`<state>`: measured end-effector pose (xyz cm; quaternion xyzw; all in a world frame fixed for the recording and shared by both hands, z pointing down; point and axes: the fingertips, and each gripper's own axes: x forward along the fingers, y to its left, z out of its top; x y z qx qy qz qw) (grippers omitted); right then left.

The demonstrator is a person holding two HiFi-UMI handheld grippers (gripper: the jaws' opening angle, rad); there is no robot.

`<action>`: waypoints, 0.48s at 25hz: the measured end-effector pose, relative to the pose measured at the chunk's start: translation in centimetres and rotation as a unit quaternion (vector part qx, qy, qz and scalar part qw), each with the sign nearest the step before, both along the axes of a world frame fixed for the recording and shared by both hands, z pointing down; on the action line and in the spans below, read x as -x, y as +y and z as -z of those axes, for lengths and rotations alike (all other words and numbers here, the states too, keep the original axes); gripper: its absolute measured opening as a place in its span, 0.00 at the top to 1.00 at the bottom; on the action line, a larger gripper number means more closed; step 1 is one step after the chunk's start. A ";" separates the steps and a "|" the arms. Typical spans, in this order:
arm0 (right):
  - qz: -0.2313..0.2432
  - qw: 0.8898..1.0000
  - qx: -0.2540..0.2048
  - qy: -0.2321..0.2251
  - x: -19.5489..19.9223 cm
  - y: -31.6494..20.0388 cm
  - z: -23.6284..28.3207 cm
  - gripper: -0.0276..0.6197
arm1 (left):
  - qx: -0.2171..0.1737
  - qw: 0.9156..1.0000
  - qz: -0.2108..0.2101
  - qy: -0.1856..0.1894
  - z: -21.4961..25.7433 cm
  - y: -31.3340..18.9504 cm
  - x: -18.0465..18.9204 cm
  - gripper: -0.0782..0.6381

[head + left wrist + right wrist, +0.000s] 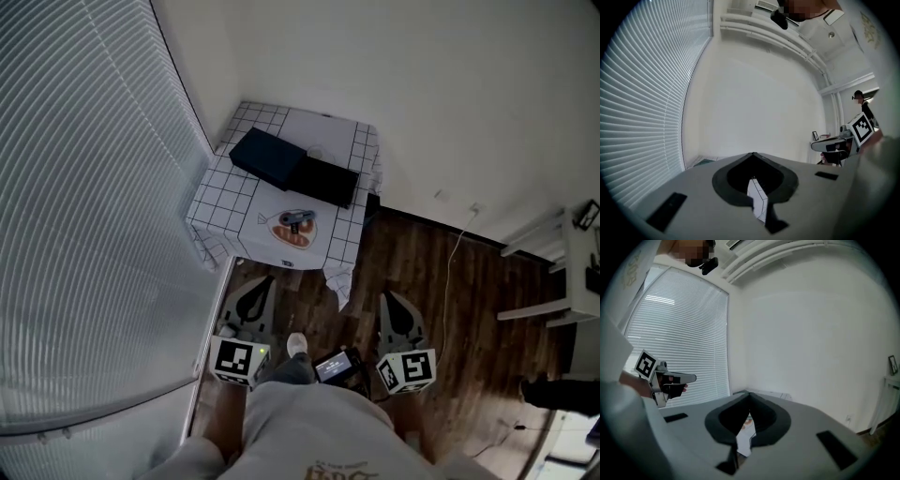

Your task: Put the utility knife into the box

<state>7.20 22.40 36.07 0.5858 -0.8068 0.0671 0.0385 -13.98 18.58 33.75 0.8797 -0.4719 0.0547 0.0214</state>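
A small table [217, 199] with a white grid cloth stands in the room's corner. On it lies the grey utility knife [296, 221], resting on an orange patch [292, 236] near the front edge. Behind it sits a dark box [267, 157] with a black part [328, 180] beside it. My left gripper [258, 283] and right gripper [390, 300] hang low over the wooden floor, short of the table, both shut and empty. In the left gripper view the left gripper [753, 154] has its jaw tips meeting; in the right gripper view the right gripper [748, 393] does too.
White blinds [84, 187] cover the left side and a white wall runs behind the table. A white shelf unit [553, 272] stands at the right with a cable [457, 246] on the floor. A foot [296, 345] shows between the grippers.
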 end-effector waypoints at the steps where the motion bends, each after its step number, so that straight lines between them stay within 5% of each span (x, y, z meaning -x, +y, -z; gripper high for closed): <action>1: -0.003 1.000 0.003 -0.003 0.2 -0.8 -0.2 0.95 | 0.003 1.000 -0.004 -0.002 -0.2 -0.7 0.1 0.88; 12: -0.020 1.000 0.011 0.001 1.3 -5.9 -0.6 0.95 | 0.017 0.999 -0.029 -0.004 -1.0 -6.0 0.4 0.88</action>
